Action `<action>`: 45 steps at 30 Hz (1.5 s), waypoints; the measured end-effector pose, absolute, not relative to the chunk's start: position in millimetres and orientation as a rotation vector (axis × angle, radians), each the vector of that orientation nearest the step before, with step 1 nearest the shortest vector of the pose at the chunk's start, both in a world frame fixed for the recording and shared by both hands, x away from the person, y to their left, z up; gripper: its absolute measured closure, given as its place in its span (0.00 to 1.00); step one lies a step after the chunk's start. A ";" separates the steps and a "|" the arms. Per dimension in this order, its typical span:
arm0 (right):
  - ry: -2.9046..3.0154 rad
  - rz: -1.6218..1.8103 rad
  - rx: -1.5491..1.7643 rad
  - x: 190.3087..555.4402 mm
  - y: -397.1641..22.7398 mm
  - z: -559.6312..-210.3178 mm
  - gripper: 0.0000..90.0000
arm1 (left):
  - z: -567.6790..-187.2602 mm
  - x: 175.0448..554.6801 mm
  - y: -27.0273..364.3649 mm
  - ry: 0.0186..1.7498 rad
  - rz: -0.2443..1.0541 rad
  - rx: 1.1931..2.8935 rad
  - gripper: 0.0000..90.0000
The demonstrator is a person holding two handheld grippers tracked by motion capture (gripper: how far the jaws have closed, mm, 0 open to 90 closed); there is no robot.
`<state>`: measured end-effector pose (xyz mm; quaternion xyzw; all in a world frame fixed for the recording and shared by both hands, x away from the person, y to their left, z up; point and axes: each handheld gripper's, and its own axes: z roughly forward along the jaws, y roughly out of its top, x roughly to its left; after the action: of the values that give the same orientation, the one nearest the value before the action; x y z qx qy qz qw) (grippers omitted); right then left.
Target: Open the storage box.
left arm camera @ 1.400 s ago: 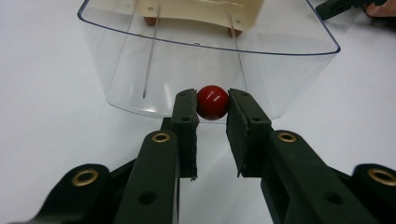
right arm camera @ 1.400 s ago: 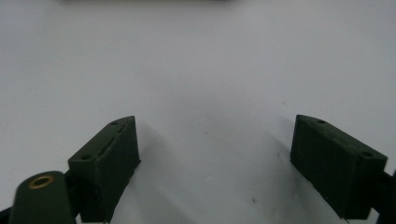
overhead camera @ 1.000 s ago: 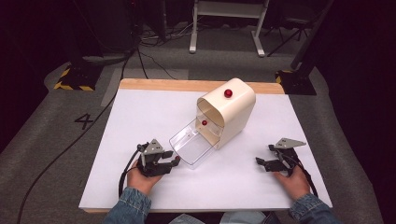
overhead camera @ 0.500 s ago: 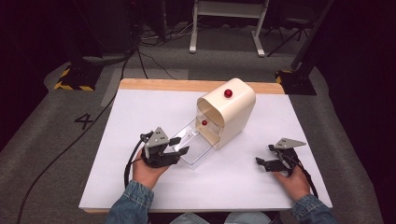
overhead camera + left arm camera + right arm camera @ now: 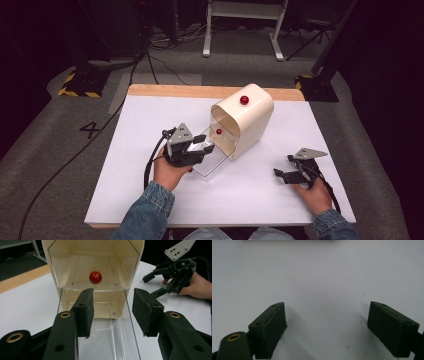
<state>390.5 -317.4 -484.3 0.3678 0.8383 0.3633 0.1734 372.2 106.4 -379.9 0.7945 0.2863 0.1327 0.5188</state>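
A cream box (image 5: 252,120) with a rounded top and a red knob (image 5: 244,100) stands mid-table, its open front facing me. A clear tray (image 5: 214,165) juts out of that front across the white table. Above the tray, a clear panel carries a second red knob (image 5: 218,131) (image 5: 95,277). My left gripper (image 5: 205,146) (image 5: 112,305) hovers over the clear tray (image 5: 112,340), pointing into the box. It is open, with nothing between the pads. My right gripper (image 5: 281,175) (image 5: 327,320) rests low on the table at the right, open and holding nothing.
The white table top (image 5: 150,120) has a wooden strip (image 5: 170,91) along its far edge. In the left gripper view, the right gripper (image 5: 156,285) sits to the right of the box. Cables and stand legs (image 5: 240,30) lie on the floor beyond.
My left gripper has risen and moved right, from the near left end of the clear tray to above it, closer to the box opening. The right gripper has stayed put.
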 end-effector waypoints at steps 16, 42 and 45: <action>2.377 1.029 1.045 390.2 -317.2 -484.4 0.17 | -388.6 403.7 92.4 0.707 0.244 1.750 0.59; 2.375 1.029 1.044 390.0 -317.1 -484.3 0.17 | -403.3 412.6 81.3 0.715 0.311 1.813 0.82; 2.376 1.028 1.045 390.0 -317.1 -484.3 0.17 | -402.2 410.6 80.7 0.709 0.329 1.826 0.82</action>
<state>390.0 -317.1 -484.3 0.3686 0.8380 0.3627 0.1742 410.6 80.7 -402.2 0.7702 0.2990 0.1386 0.5460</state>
